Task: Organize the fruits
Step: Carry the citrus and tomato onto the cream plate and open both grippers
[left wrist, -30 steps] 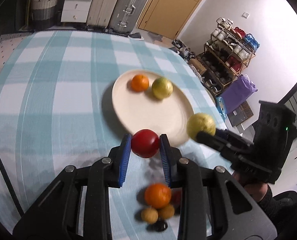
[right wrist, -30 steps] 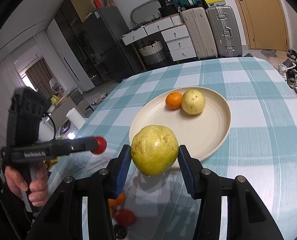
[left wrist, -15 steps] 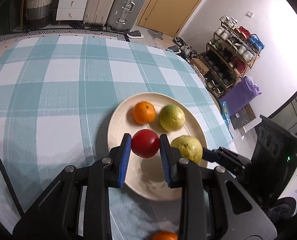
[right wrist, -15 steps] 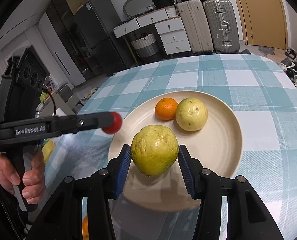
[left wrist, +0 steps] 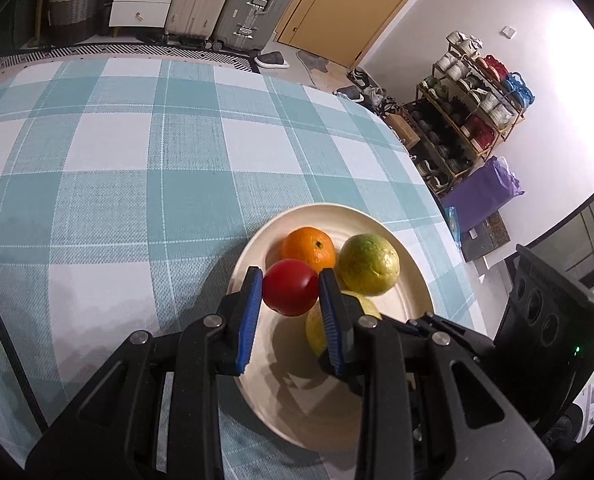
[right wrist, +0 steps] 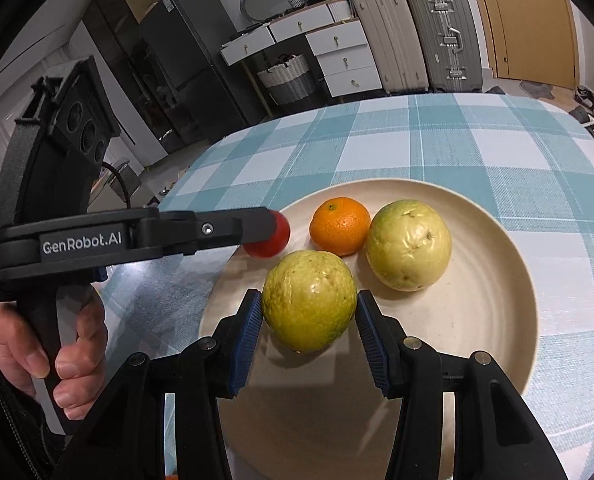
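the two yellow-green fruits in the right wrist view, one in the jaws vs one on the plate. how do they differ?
The held guava is pinched between the right gripper pads; the loose guava rests free on the plate. The held guava is greener with brown specks; the loose guava is paler and dimpled. The loose guava sits beside the orange, farther from the camera. Both are round and of similar size.

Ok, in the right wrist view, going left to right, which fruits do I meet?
Red tomato held by the left gripper → green guava in the right gripper → orange → pale guava, all over the plate.
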